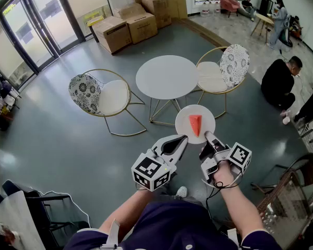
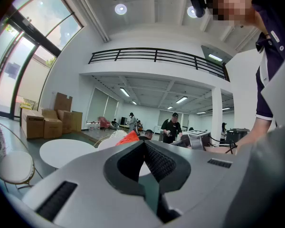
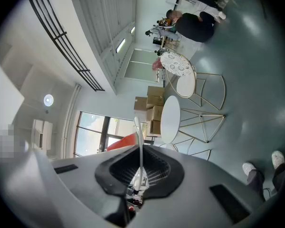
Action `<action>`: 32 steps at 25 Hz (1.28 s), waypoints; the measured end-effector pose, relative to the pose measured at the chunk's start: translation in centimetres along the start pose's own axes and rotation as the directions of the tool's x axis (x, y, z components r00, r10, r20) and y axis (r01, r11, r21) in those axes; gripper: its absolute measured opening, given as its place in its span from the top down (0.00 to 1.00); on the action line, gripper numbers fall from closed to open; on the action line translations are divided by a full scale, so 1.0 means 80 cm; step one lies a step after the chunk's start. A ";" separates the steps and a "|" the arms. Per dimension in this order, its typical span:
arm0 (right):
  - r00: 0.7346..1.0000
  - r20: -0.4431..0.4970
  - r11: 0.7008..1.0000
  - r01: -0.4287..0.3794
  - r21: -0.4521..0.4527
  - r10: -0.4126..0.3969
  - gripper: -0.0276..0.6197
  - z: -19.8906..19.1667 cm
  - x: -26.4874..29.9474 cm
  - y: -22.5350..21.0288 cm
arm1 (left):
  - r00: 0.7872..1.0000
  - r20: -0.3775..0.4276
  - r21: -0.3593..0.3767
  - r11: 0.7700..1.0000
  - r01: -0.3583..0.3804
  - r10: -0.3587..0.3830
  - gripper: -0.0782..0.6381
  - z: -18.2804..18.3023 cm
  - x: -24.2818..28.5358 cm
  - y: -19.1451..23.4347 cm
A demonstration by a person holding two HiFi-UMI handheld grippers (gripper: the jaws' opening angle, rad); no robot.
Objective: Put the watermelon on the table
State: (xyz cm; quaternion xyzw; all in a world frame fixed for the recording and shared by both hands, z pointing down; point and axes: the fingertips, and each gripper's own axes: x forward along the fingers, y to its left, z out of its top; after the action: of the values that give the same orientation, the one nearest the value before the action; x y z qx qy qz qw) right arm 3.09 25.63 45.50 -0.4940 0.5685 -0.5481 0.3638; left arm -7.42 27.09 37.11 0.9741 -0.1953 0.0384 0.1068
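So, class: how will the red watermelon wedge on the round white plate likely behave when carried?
The red watermelon wedge lies loose on the smooth round white plate, so it would probably slide if that tilts. The right gripper pinches only the thin rim, so the plate might pivot.

Watermelon (image 1: 195, 124): red-orange. Plate (image 1: 183, 120): plain white. Round surface (image 1: 167, 77): white top, gold legs. L chair (image 1: 86, 90) & R chair (image 1: 233, 61): blk/wht floral backs, cream seats, gold frames. Floor (image 1: 52, 139): grey-blue. Boxes (image 1: 113, 34): brown. Left tool (image 1: 183, 138), right tool (image 1: 207, 135): grey, blk/wht square-marker cubes.
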 end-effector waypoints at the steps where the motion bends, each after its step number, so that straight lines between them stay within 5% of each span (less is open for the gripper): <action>1: 1.000 -0.002 1.000 -0.005 0.004 0.005 0.94 -0.001 -0.001 0.000 | 1.000 -0.002 0.000 1.000 0.000 0.000 0.88 -0.001 -0.001 -0.001; 32: 1.000 -0.016 1.000 0.001 0.004 -0.001 0.94 0.041 0.034 -0.008 | 1.000 -0.003 -0.042 0.999 -0.018 0.018 0.88 0.001 0.046 0.046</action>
State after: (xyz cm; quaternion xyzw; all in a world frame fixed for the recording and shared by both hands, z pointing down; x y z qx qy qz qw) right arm 5.63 22.20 46.06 -0.4891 0.5702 -0.5532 0.3600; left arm -5.43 22.41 38.18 0.9698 -0.2049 0.0364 0.1270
